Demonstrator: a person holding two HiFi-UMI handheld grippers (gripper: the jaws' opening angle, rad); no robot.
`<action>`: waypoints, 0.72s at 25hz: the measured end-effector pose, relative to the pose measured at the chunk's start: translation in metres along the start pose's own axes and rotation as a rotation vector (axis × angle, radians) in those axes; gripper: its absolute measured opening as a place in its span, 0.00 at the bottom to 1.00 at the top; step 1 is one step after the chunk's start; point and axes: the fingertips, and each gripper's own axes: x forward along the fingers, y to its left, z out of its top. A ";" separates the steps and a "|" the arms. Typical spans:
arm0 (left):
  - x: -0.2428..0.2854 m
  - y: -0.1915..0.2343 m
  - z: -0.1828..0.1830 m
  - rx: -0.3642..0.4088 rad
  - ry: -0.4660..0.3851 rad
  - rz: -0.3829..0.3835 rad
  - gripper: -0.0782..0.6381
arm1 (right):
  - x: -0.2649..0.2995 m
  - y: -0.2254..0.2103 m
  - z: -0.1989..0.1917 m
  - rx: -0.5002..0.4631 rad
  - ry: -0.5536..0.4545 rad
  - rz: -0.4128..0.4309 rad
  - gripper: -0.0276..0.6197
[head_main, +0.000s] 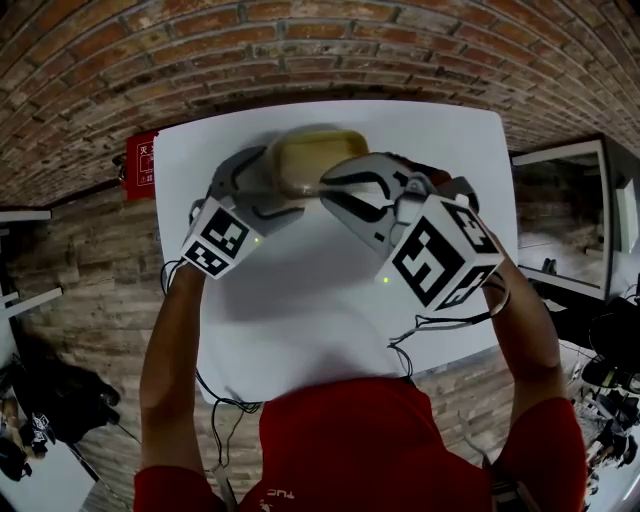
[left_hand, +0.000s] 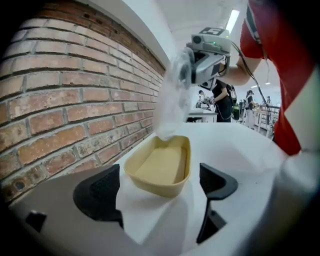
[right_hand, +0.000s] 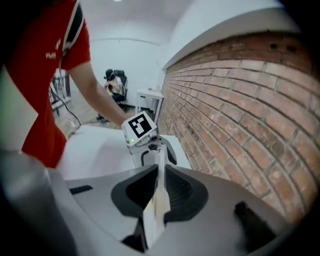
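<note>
Nearest you, your red shirt filled the bottom of the head view, with both forearms stretched out over the white tabletop. Cables trailed from the grippers across its near edge.

Your left claw stood open, its two dark jaws well apart. A pale yellow tray sat on the tabletop just ahead of the tips, in line with the gap between them. From above, the left claw flanked the tray's left end. I could not tell whether either jaw touched it.

Your right claw was closed on a thin translucent sheet, which showed edge-on between the pressed jaws in the right gripper view. In the left gripper view that sheet hung down from the right claw, which was raised above the tabletop. Its lower edge reached the far rim of the tray. In the head view the right claw sat over the tray's right half.

The tray lay open and upright at the far edge of the tabletop, close to the brick wall. A red sign hung on the wall left of the tabletop.
</note>
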 end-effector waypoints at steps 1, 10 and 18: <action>-0.005 -0.001 0.004 -0.020 -0.022 0.010 0.82 | -0.004 0.008 -0.001 0.054 -0.019 0.080 0.13; -0.044 -0.032 -0.003 -0.124 -0.055 0.114 0.49 | -0.015 0.048 -0.014 0.387 -0.127 0.462 0.13; -0.090 -0.042 -0.007 -0.291 -0.180 0.307 0.16 | -0.013 0.086 -0.017 0.469 -0.067 0.682 0.13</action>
